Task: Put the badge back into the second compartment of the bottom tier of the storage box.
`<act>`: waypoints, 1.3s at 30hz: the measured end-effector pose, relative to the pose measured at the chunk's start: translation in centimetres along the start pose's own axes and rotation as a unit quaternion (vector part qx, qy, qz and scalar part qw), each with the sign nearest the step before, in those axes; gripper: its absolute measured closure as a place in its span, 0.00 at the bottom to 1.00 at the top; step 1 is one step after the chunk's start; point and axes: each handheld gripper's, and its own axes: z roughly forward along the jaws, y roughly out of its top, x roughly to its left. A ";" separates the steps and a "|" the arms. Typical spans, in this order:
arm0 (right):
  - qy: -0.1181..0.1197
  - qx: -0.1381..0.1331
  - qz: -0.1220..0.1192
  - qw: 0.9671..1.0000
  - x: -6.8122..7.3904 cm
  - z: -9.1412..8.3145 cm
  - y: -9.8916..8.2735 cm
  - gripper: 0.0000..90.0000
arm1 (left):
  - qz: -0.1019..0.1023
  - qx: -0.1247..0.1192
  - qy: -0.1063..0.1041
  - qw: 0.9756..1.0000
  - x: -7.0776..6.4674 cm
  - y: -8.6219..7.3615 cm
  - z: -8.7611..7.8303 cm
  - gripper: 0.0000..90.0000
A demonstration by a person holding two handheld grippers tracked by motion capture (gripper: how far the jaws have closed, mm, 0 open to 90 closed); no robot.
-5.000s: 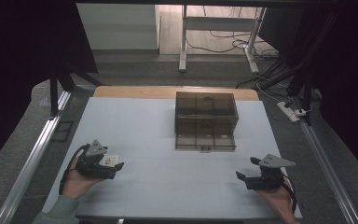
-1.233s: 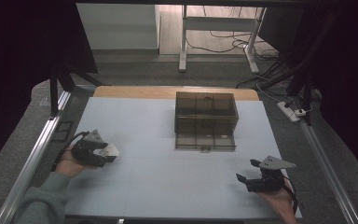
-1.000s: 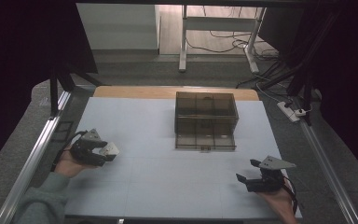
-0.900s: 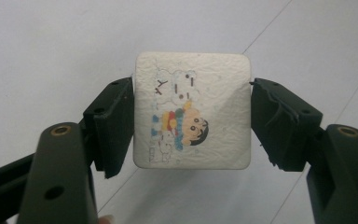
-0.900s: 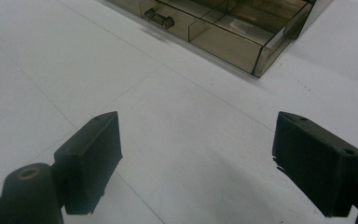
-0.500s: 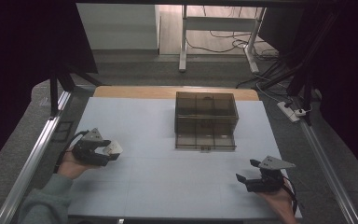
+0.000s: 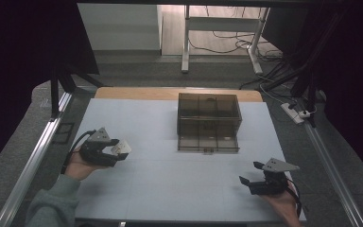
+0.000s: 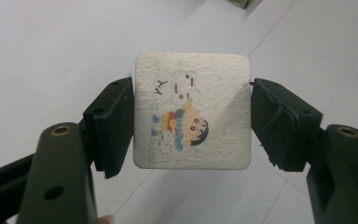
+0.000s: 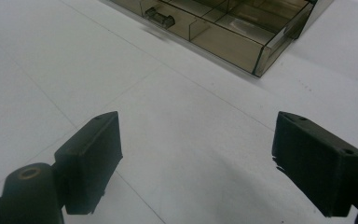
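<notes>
The left tongs [image 8: 192, 116] grip a square cartoon card [image 8: 193, 109] by its two side edges (clear of the white bench [image 7: 170, 184], at its left side), while the right tongs [image 9: 212, 158] gape wide with nothing between them, near the smoky drawer box [image 7: 209, 122].

A small square card [image 8: 192, 110] with rounded corners is held off the white table, clamped by its two side edges. Its face is off-white and slightly textured, and a cartoon child with black hair and a striped top is printed on it beside a pale bear-like figure; the print is seen lying sideways. In the high view the card [image 7: 121, 148] is seen over the left part of the table.
</notes>
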 end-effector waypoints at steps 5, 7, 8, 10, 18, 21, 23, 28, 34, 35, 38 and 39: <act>0.000 -0.001 0.001 1.000 0.0 0.0 0.0 0.18 | 0.007 -0.007 -0.004 1.000 -0.4 0.7 0.2 0.36; 0.000 0.000 0.001 1.000 0.0 0.1 0.0 0.18 | 0.012 -0.008 -0.006 1.000 -0.7 1.0 0.4 0.36; 0.000 0.000 0.000 1.000 0.0 0.1 0.0 0.18 | 0.013 -0.008 -0.007 1.000 -0.8 1.1 0.5 0.36; 0.001 0.000 0.000 1.000 0.1 0.1 0.0 0.18 | 0.015 -0.009 -0.009 1.000 -1.1 1.3 0.6 0.36; 0.001 0.001 -0.001 1.000 0.1 0.1 0.0 0.18 | 0.022 -0.017 -0.014 1.000 -1.7 2.3 1.1 0.36; -0.002 0.004 -0.001 1.000 0.2 0.1 0.0 0.18 | 0.026 -0.019 -0.016 0.999 -1.9 2.8 1.4 0.36; -0.002 0.004 -0.002 1.000 0.2 0.2 0.0 0.18 | 0.028 -0.021 -0.019 0.999 -2.1 3.1 1.6 0.36; -0.002 0.004 -0.001 1.000 0.2 0.2 0.0 0.18 | 0.033 -0.022 -0.020 0.999 -2.5 3.7 2.0 0.36; -0.002 0.003 -0.002 1.000 0.2 0.2 0.0 0.18 | 0.041 -0.026 -0.022 0.999 -2.9 4.7 2.1 0.36; -0.002 0.003 -0.002 1.000 0.2 0.2 0.0 0.18 | 0.042 -0.027 -0.023 0.998 -3.0 4.8 2.2 0.36; -0.002 0.004 -0.001 1.000 0.2 0.2 0.0 0.18 | 0.045 -0.028 -0.025 0.998 -3.2 5.1 2.4 0.36; -0.002 0.004 -0.001 1.000 0.2 0.2 0.0 0.18 | 0.045 -0.028 -0.026 0.998 -3.3 5.2 2.5 0.36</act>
